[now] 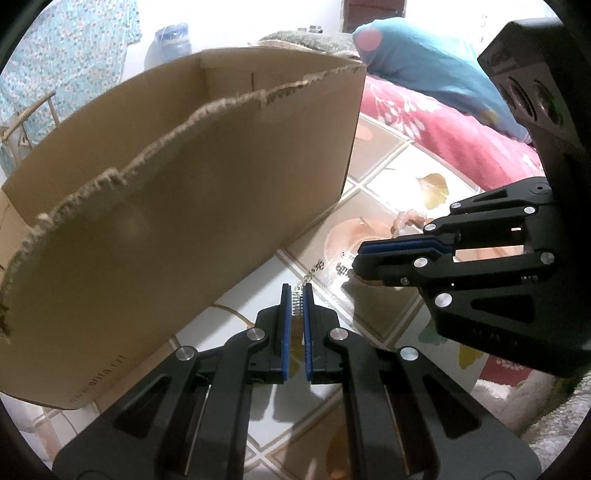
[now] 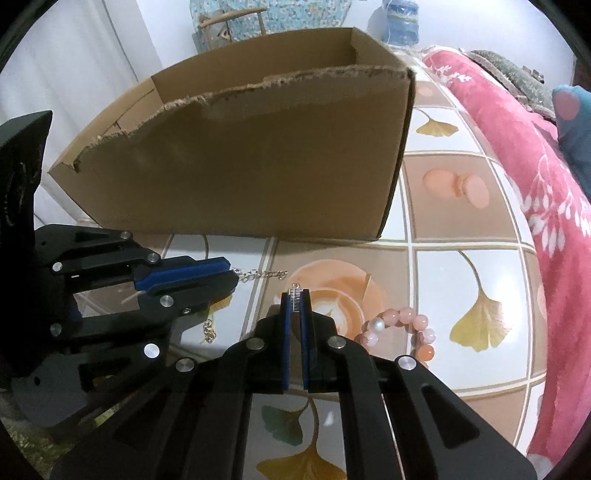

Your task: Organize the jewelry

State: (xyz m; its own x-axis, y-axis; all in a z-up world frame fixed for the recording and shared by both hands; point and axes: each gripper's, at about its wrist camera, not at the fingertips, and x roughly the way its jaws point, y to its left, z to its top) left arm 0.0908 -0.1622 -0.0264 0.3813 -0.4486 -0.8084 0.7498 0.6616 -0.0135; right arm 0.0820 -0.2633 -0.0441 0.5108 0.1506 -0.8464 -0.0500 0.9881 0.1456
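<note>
My left gripper (image 1: 296, 292) is shut on one end of a silver chain (image 1: 312, 271) and holds it above the tiled table. From the right wrist view the left gripper (image 2: 231, 273) shows at the left with the chain (image 2: 262, 274) stretching from its tip. My right gripper (image 2: 295, 295) is shut on the chain's other end, a small silver clasp (image 2: 295, 293); it shows at the right in the left wrist view (image 1: 356, 254). A pink bead bracelet (image 2: 400, 325) lies on the table right of my right gripper. An open cardboard box (image 2: 240, 166) stands just behind both grippers.
The table (image 2: 461, 229) has a glossy tile pattern with leaves. A second gold-coloured chain (image 2: 209, 332) lies under the left gripper. A red floral blanket (image 2: 535, 177) and a blue pillow (image 1: 424, 66) lie at the right. A water bottle (image 2: 402, 22) stands behind the box.
</note>
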